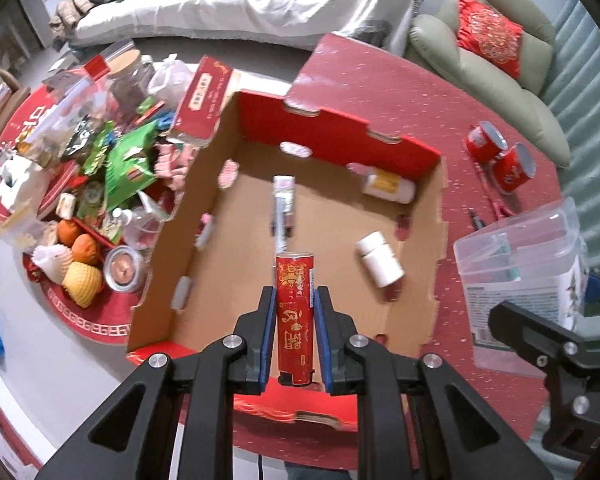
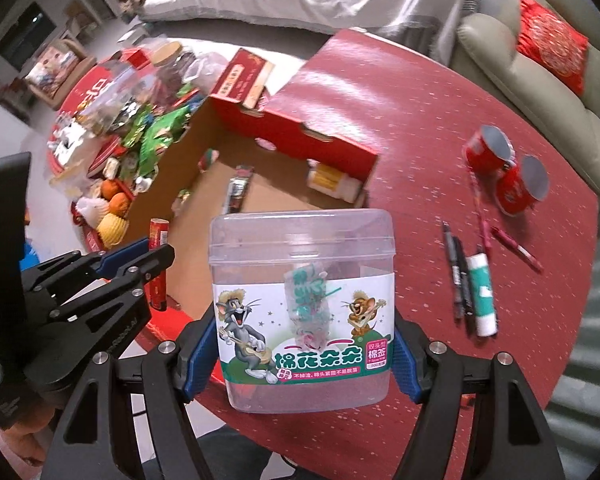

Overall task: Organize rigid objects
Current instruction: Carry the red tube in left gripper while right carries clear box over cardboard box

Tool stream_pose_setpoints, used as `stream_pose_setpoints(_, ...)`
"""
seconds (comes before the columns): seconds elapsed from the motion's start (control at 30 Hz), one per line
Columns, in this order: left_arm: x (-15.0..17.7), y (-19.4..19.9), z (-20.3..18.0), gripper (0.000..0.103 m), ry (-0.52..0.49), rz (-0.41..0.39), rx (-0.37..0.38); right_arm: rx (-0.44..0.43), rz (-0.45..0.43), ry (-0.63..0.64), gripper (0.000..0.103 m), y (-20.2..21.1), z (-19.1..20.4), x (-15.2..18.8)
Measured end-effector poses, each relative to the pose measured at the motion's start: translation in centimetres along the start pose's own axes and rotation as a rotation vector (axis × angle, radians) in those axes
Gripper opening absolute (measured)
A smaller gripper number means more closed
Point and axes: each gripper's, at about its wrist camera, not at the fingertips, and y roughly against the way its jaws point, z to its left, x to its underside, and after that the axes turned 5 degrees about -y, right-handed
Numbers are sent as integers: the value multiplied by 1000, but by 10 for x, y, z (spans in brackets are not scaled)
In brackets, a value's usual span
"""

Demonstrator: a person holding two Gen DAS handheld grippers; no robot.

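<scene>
Chinese gold characters cover the red tube (image 1: 295, 320) pinched upright between the left gripper (image 1: 294, 312) fingers, above the near end of the open cardboard box (image 1: 204, 280). Inside the box lie two white bottles (image 1: 380, 259) and a dark wrapped item, its print too blurred to read. The right gripper (image 2: 304, 344) clamps a clear plastic tub (image 2: 302, 300) labelled 棉花朵朵 and 棉签, with cartoon cat and mouse, over the red table (image 2: 420, 120). Pens (image 2: 460, 276) and two red cups (image 2: 504, 168) lie beyond.
</scene>
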Motion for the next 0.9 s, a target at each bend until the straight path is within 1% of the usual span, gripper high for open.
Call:
stream_pose_setpoints(0.17, 6, -7, 17, 20, 12, 19, -25, -21, 15, 31, 73, -9, 18, -3)
stream_pose_setpoints(0.4, 8, -15, 28, 20, 31, 34, -28, -27, 35, 59, 73, -20, 33, -6)
stream_pose_setpoints(0.9, 7, -35, 29, 20, 38, 65, -35, -12, 73, 72, 73, -36, 35, -11)
